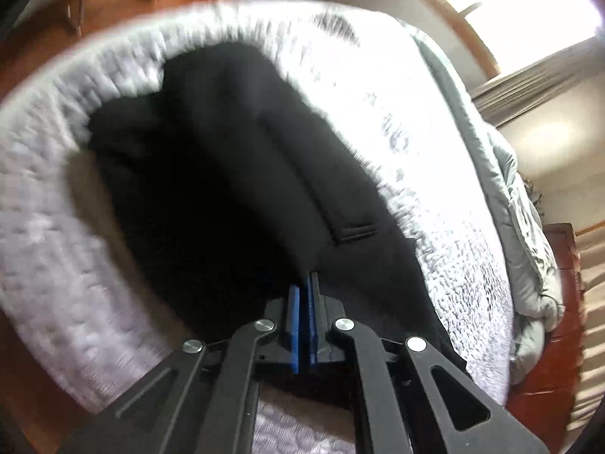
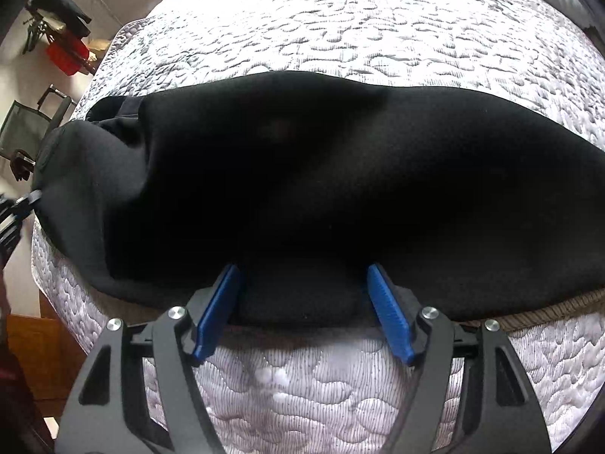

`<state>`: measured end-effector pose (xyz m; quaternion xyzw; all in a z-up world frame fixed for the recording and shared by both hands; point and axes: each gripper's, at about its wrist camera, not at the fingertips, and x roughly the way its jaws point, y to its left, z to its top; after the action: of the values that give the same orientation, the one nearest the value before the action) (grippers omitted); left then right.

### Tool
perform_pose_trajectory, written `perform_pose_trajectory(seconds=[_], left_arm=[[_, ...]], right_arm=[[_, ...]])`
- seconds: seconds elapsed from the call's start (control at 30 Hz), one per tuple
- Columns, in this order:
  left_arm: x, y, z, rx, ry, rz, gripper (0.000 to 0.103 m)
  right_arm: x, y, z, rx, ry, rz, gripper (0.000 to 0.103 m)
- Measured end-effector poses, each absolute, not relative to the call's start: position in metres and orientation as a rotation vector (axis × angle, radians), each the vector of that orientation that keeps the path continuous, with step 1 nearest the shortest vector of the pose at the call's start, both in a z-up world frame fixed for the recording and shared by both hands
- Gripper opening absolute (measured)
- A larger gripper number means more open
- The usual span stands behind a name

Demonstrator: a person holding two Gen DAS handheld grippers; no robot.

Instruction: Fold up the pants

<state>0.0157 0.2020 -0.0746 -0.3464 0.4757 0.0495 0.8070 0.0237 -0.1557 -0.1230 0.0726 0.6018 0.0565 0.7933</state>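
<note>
Black pants (image 2: pixel 302 189) are lying across a white quilted mattress (image 2: pixel 378 19), filling the middle of the right wrist view from the left edge to the right edge. One end is bunching up at the left of that frame, where the fabric is folding over itself. The near edge of the pants is running along the mattress edge at the bottom of the frame.

The right gripper (image 2: pixel 302 314) is sitting at the bottom centre, its blue fingers (image 2: pixel 215 314) standing wide apart on either side of a bulge of the pants' near edge. The fabric is lying between them, ungripped.

In the left wrist view the left gripper (image 1: pixel 302 325) is at the bottom centre, its blue fingers (image 1: pixel 294 325) pressing almost together and pinching an edge of the pants (image 1: pixel 227 189). The cloth is stretching away from the fingers toward the upper left of the frame, and this view is blurring. A grey blanket (image 1: pixel 510 189) is lying along the right side of the mattress (image 1: pixel 416 132). The left gripper is also showing at the far left edge of the right wrist view, touching the bunched end.
</note>
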Motion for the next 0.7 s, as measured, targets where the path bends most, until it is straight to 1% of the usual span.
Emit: perform_pose_trajectory(seconds=[0.03,0.1,0.17,0.3,0.4,0.43,0.53,0.6,0.63,0.67,0.7], left_arm=[[0.002,0.198,-0.065,-0.719,0.98,0.124,0.003],[-0.016,0.194,-0.064,-0.692,0.957,0.16,0.003],[-0.022,0.188,-0.082,-0.641,0.978,0.211,0.003],[-0.017,0.184,-0.127,-0.584,1.075,0.27,0.005],[-0.017,0.179,-0.119,-0.549,1.057,0.254,0.008],[-0.019,0.178,-0.112,-0.529,1.053,0.256,0.011],[-0.032,0.17,-0.086,-0.412,1.009,0.302,0.014],[-0.037,0.157,-0.07,-0.339,0.95,0.33,0.021],[-0.044,0.158,-0.066,-0.328,0.928,0.326,0.029],[-0.045,0.152,-0.063,-0.306,0.912,0.309,0.032],[-0.04,0.142,-0.063,-0.272,0.914,0.294,0.032]], right_arm=[[0.024,-0.156,-0.123,0.158,1.294,0.123,0.07],[0.024,-0.156,-0.123,0.158,1.297,0.123,0.071],[0.024,-0.156,-0.123,0.16,1.297,0.122,0.073],[0.024,-0.152,-0.123,0.138,1.3,0.118,0.074],[0.024,-0.155,-0.121,0.155,1.298,0.125,0.074],[0.024,-0.155,-0.119,0.158,1.295,0.127,0.074],[0.025,-0.155,-0.108,0.173,1.269,0.134,0.071],[0.026,-0.151,-0.099,0.179,1.253,0.161,0.071],[0.026,-0.147,-0.096,0.168,1.25,0.177,0.071],[0.026,-0.143,-0.095,0.153,1.246,0.186,0.071],[0.026,-0.138,-0.094,0.137,1.244,0.194,0.071]])
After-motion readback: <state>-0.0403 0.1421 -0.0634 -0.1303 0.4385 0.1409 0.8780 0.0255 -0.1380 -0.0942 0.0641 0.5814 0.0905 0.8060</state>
